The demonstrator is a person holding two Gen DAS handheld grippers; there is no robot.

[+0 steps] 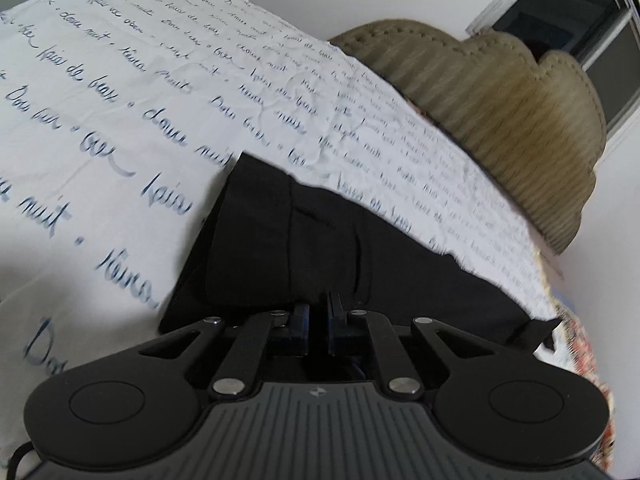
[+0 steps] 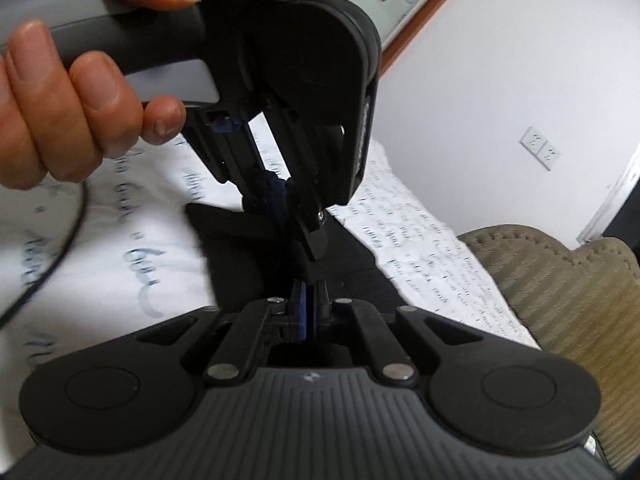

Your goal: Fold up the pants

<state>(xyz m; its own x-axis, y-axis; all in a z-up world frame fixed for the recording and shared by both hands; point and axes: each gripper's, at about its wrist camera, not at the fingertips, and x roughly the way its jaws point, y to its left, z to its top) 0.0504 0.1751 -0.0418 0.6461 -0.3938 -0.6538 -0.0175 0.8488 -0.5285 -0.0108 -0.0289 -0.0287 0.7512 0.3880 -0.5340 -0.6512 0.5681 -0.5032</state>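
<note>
Pants (image 1: 360,248), black, lie on my script-printed sheet (image 1: 120,100). Left gripper (image 1: 318,312) pinches their edge. Right gripper (image 2: 310,296) clamps dark fabric too.

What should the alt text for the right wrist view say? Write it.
The right gripper, jaws shut, pinches the black pants on a script-printed sheet. A hand holds the left gripper just above, clamping the same fabric.
</note>
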